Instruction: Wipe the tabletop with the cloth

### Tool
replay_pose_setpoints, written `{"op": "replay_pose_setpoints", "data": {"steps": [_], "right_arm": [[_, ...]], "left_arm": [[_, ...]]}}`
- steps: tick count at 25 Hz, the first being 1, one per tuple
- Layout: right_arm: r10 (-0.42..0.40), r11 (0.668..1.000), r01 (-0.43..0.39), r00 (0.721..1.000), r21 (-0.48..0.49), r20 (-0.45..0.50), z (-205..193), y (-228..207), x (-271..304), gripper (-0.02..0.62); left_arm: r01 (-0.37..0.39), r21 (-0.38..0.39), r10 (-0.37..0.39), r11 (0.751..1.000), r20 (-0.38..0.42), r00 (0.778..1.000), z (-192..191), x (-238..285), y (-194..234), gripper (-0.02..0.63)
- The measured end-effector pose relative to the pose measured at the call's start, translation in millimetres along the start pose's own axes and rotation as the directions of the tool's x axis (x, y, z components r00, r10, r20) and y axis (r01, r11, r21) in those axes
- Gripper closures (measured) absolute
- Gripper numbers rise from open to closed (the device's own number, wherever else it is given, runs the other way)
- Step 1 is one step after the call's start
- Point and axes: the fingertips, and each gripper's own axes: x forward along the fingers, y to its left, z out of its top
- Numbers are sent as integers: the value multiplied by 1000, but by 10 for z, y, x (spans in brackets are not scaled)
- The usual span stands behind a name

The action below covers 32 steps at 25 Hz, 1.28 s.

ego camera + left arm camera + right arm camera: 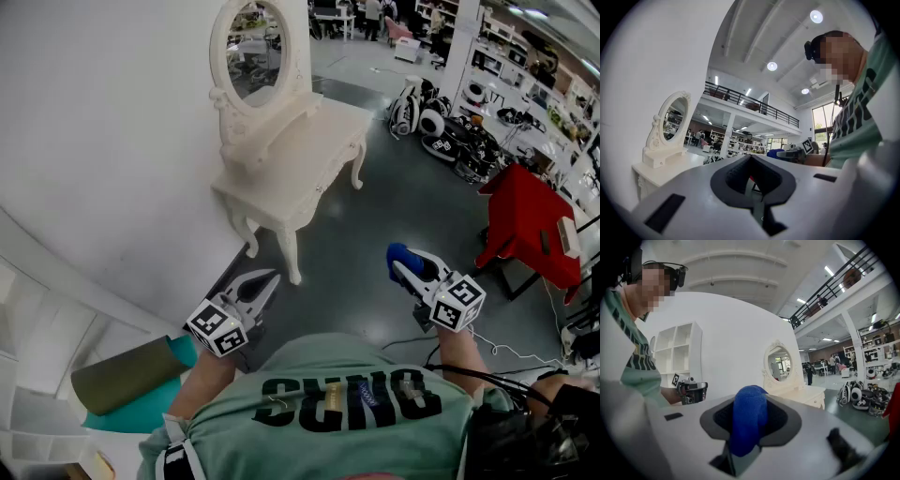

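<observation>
A white wall (103, 141) fills the left side, and a white dressing table (314, 155) with an oval mirror (258, 47) stands against it on the grey floor (394, 206). The person stands well apart from this table. The left gripper (270, 277) is closed, with nothing between its jaws. The right gripper (410, 272) is clenched on the blue cloth (401, 253), which is held in the air above the floor.
</observation>
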Motion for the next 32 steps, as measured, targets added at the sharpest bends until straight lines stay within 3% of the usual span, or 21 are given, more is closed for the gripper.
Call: {"op": "replay_pose_setpoints", "data": {"steps": [13,18,32], "right_arm": [[2,1000,-2,1000,14,-3,-53,-40,-6,468],[49,997,-50,998,53,35,-21,-68,-57,466],[146,989,-146,989,-18,14,38,-639,-32,465]], "left_arm": [[0,-10,0,1000,-4,1000,-4,50,13,598],[2,-16,-2,1000,-3,1000,-12,161,-15,597],[2,16,-2,1000,-6,1000,-122,1037,-224,597]]}}
